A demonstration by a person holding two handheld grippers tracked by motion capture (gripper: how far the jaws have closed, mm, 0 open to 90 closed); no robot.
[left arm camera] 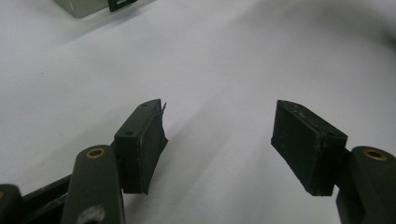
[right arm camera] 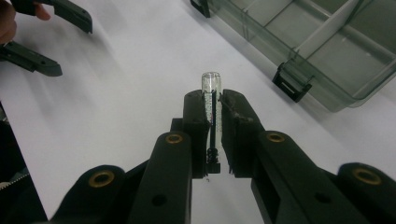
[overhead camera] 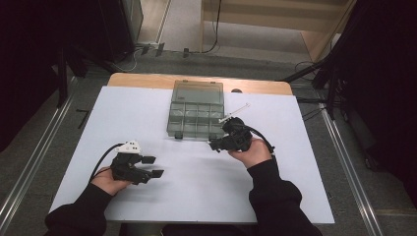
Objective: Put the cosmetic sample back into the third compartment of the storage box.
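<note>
Clear tube [right arm camera: 211,100] pointing beyond fingers

Recording lab or studio, white-topped table [overhead camera: 147,108]; dark stands [overhead camera: 334,73], floor cables [overhead camera: 211,46], metal rails [overhead camera: 29,162] alongside

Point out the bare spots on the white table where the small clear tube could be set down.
Free: the wide white table stretch between the left claw and right claw, below the clear grey compartment box. Also free: the strip left of the box. Crowded: the box's front right corner, where the right claw grips the small clear tube.
</note>
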